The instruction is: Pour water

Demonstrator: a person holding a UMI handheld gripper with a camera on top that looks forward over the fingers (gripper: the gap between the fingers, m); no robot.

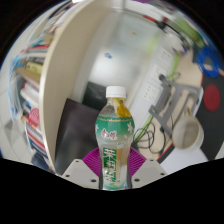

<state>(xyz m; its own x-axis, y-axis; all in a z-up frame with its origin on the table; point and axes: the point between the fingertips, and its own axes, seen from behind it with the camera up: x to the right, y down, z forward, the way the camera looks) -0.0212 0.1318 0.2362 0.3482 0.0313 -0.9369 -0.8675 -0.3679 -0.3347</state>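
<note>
Item: plastic drink bottle (115, 135), green label, pale cap still on, standing upright between the fingers of the tongs (116, 163), which are clenching on its lower body with the magenta pads (96, 158) pressing at both sides.

Surroundings: dark monitor (76, 128) behind it; cables and a white desk lamp (184, 122) beyond; shelving (30, 90) off to one side.

Risks: cap is blocking any pour; the smooth label is likely inviting slip or twist once tilting begins; no receiving cup is showing.
</note>
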